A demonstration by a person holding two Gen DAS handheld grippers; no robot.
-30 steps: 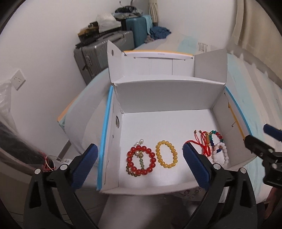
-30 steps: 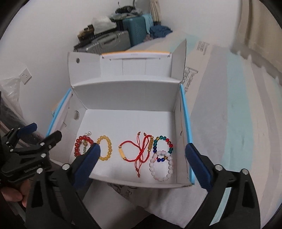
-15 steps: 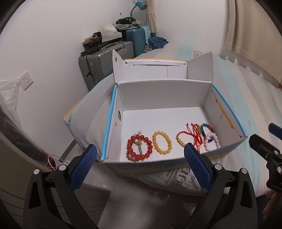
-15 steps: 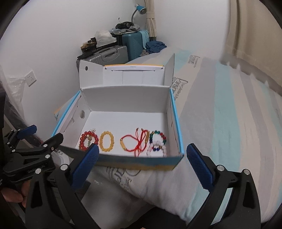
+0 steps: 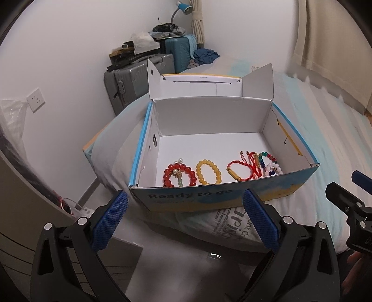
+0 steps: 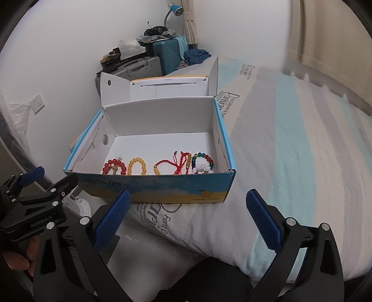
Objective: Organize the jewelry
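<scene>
The box (image 5: 209,197) reads "Ready to go"; left tool (image 6: 44,185) reads "GenRobot.AI".

- Grey suitcase (image 5: 137,76) against the wall, clutter on top.
- Teal suitcase (image 5: 180,52) beside it, with dark blue clothes (image 5: 205,57) heaped at its right.
- Blue lamp (image 5: 182,7) above, near a tied curtain (image 5: 197,21).
- Wall socket (image 5: 35,100) at left.
- Striped mattress (image 6: 302,139) in a printed cover.

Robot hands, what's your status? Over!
Both hand-held grippers, left and right, open, empty. Bracelets lined up in box. Nothing blocking.
</scene>
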